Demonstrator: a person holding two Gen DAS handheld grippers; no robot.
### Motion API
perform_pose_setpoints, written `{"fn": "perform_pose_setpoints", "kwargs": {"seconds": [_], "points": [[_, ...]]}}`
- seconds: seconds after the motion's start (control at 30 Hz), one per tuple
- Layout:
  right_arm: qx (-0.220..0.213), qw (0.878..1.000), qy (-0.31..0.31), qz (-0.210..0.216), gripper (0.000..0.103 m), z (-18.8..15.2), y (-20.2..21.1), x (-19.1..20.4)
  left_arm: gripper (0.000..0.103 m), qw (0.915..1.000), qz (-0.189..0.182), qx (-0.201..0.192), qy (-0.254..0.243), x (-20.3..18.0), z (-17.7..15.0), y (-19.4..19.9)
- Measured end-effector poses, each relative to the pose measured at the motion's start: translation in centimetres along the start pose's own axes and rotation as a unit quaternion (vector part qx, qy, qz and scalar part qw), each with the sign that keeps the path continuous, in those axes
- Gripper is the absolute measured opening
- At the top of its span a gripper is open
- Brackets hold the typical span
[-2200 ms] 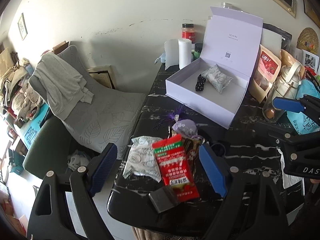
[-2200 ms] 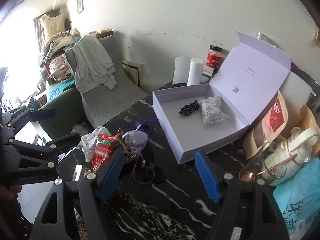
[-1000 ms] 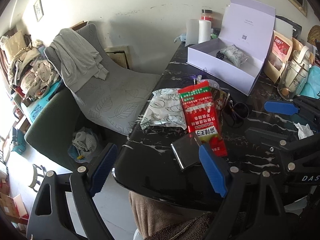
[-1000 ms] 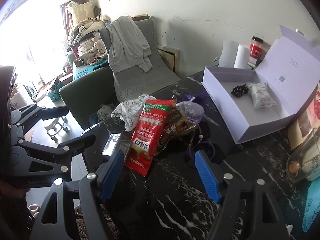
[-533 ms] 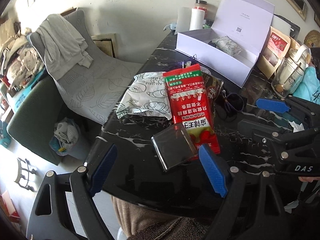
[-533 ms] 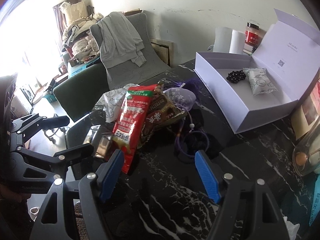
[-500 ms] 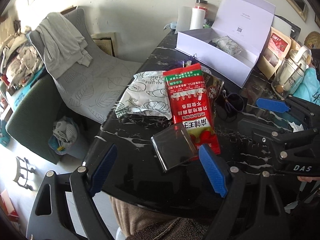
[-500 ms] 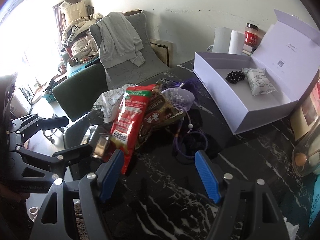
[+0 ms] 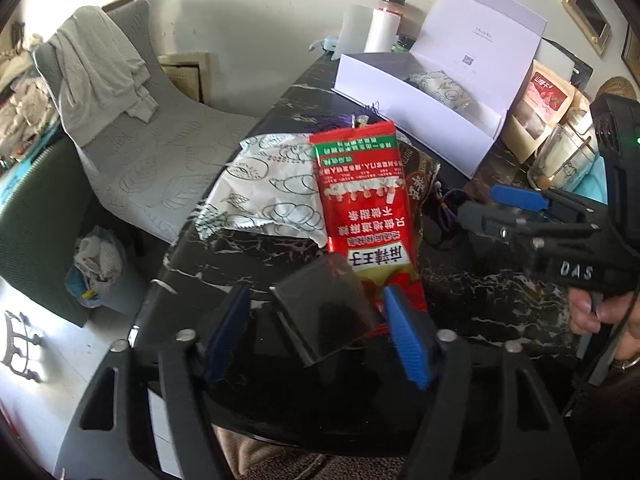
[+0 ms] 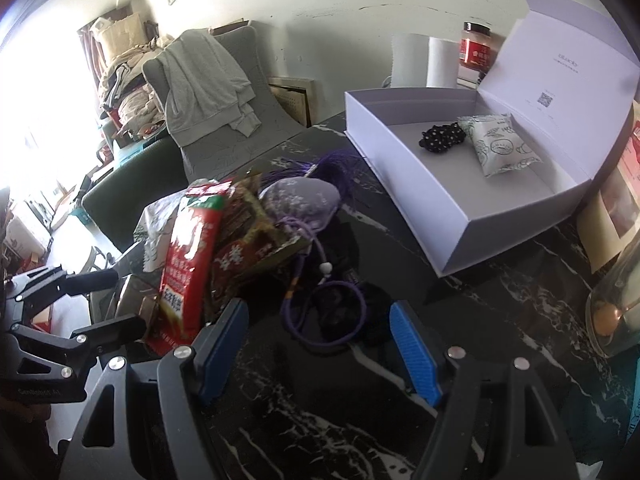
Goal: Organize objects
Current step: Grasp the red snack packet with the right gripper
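A pile lies on the black marble table: a red snack packet, a white patterned pouch, a brown packet, a lilac drawstring bag and a purple hair tie. A dark flat square case lies between my left gripper's open fingers. My right gripper is open just before the hair tie. The open white box holds a black scrunchie and a white pouch.
A grey chair with a cloth stands left of the table. Paper rolls and a red jar stand behind the box. A glass jug and kraft bags stand at the right.
Both grippers have pulled back from the box and dropped toward the pile. My left gripper now straddles the dark case; my right has closed in on the hair tie.
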State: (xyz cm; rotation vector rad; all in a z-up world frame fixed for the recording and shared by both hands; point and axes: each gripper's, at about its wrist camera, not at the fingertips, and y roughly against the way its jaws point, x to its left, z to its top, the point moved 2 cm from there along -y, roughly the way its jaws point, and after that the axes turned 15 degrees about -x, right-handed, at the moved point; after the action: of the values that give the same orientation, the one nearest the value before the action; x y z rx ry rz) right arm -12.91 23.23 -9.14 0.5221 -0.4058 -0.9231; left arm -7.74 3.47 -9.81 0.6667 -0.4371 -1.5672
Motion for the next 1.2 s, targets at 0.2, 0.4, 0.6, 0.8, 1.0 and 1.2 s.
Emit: {"fn": "perform_pose_setpoints", "kwargs": {"seconds": [0.2,0.4,0.6,0.8,1.0,1.2], "points": [[-0.005,0.999,-0.027,-0.016,0.074,0.1,0.1,-2.3,0.059,1.0,0.003,0.003,0.0,0.7,0.1,-0.4],[0.007,0.999,-0.029,-0.012,0.059,-0.2,-0.5,-2.8,0.059,1.0,-0.004,0.005,-0.001,0.9,0.4,-0.5],[-0.009,0.999,-0.003,0.033,0.058,0.5,0.4,-0.3,0.058,0.9999,0.004,0.008,0.006,1.8,0.4,-0.1],[-0.004,0.995,0.034,0.093,0.058,0.5,0.6,4.0,0.058,0.9996,-0.002,0.007,0.028,3.4,-0.2,0.9],[0.045,0.991,0.03,0.126,0.045,-0.8,-0.5,6.4,0.058,0.9997,-0.005,0.004,0.024,3.7,-0.6,1.6],[0.074,0.988,0.007,0.136,0.015,-2.0,-1.7,7.4,0.058,0.9998,-0.004,0.003,0.018,3.3,-0.6,1.6]]}}
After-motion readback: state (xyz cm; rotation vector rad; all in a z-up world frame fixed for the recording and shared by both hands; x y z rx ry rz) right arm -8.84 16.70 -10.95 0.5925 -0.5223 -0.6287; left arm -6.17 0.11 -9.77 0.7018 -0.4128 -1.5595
